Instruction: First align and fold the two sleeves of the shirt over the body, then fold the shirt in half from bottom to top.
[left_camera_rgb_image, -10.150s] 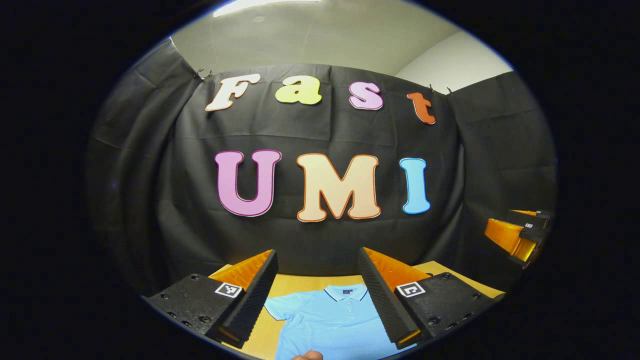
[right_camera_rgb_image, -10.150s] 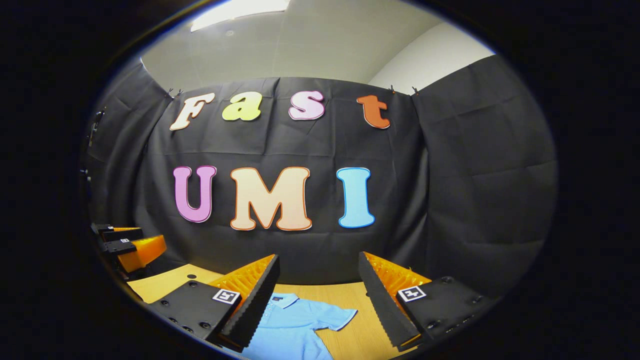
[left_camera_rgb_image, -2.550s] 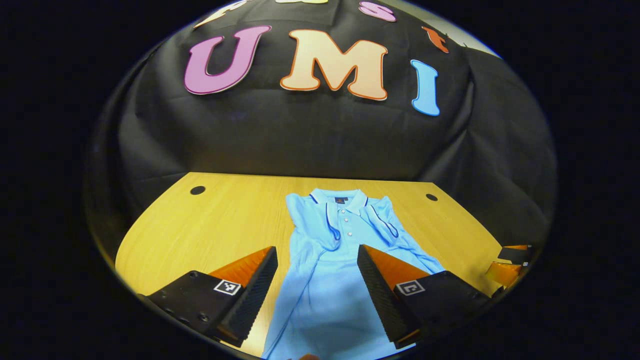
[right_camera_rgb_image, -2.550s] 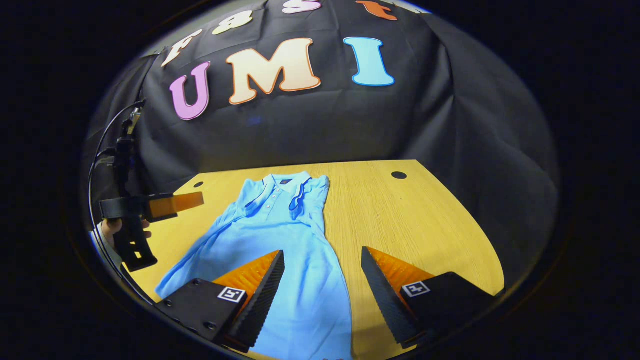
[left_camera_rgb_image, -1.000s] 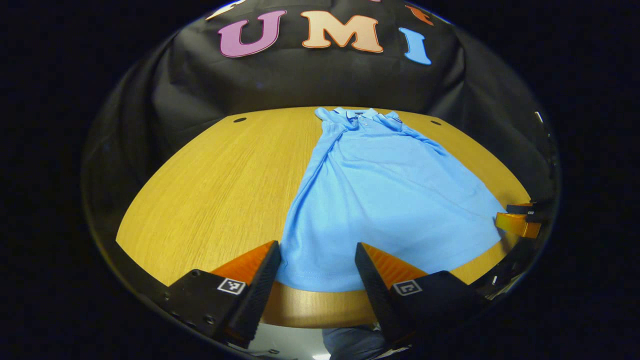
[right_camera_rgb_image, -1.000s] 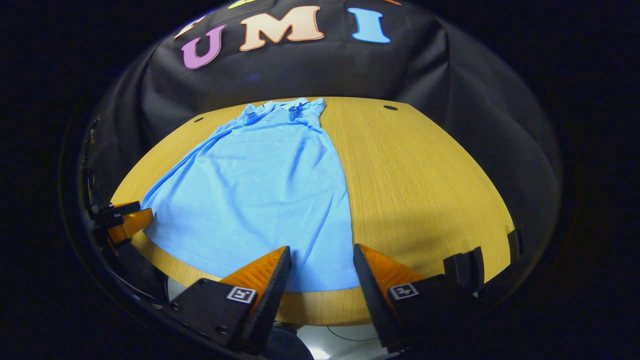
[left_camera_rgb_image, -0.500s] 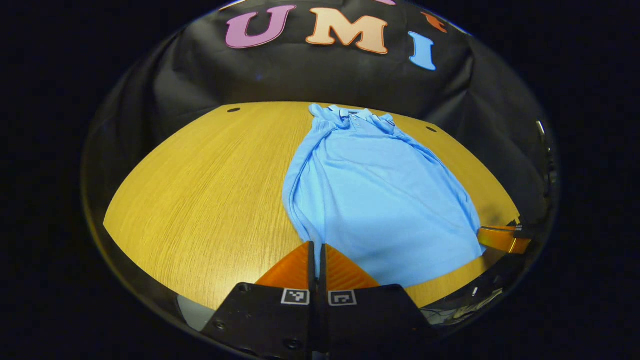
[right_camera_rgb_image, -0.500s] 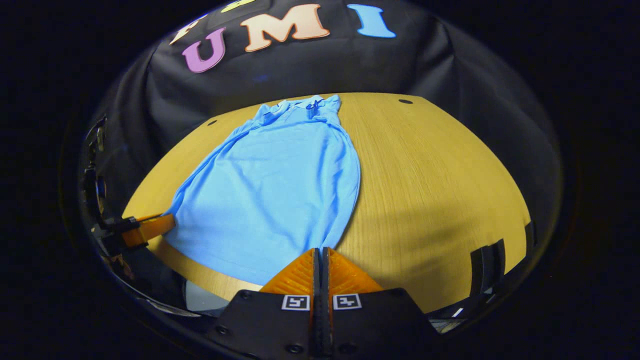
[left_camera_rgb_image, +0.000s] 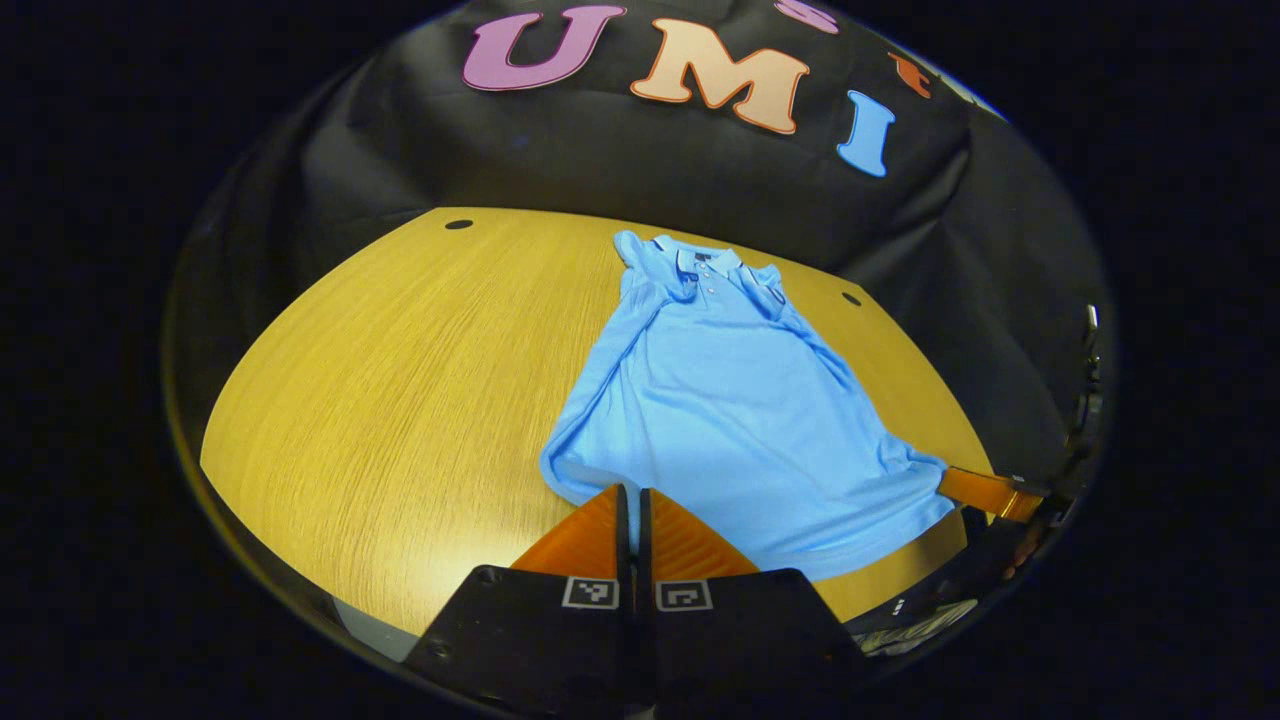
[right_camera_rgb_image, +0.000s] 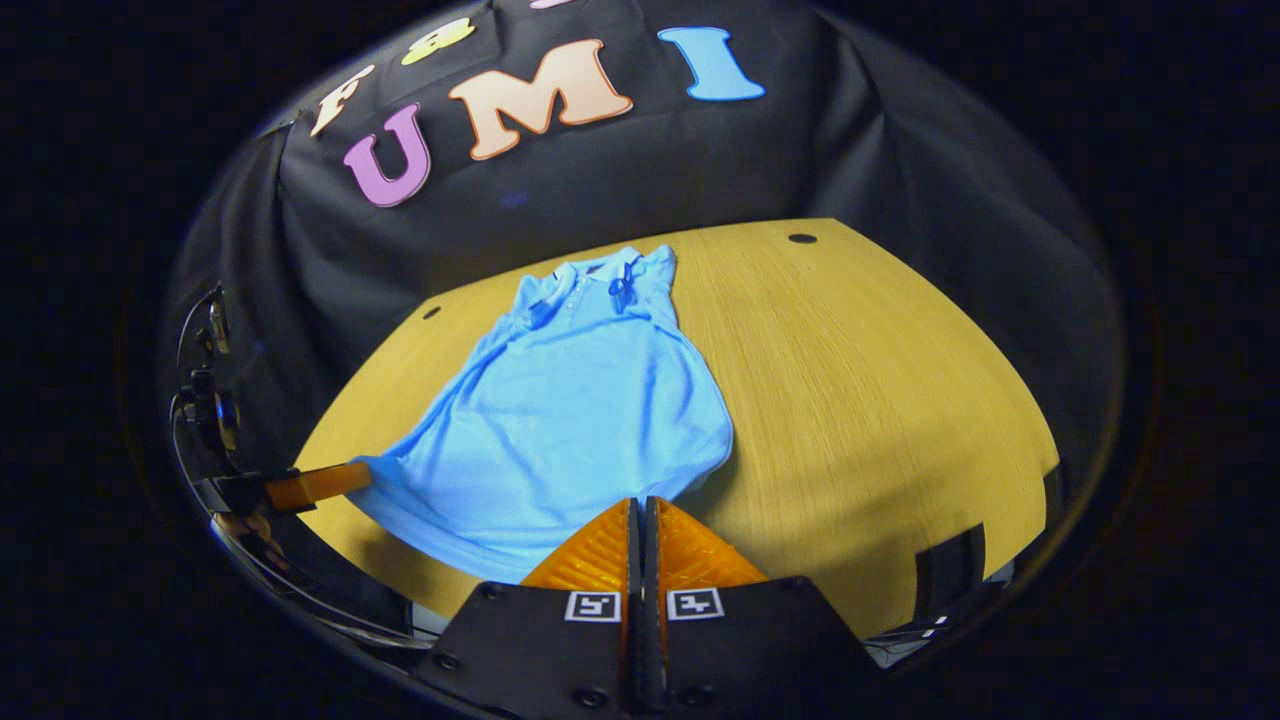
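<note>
The shirt (left_camera_rgb_image: 740, 400) lies on the table (left_camera_rgb_image: 400, 380), collar at the far end, both sleeves folded in over the body near the collar. Its hem is at the near edge of the table, right at the jaws of both grippers.

The left gripper (left_camera_rgb_image: 628, 492) has its jaws pressed together at the hem's corner; the cloth just ahead of them is bunched and drawn toward the tips, so it holds that corner. In the left gripper view the right gripper (left_camera_rgb_image: 985, 490) sits off to the right of these jaws, at the hem's other corner, the fabric pulled to a point at it.

The right gripper (right_camera_rgb_image: 642, 502) likewise has its jaws closed on its hem corner, the shirt spreading ahead and to the left of them. In the right gripper view the left gripper (right_camera_rgb_image: 310, 485) is far left of these jaws, touching the opposite corner.
</note>
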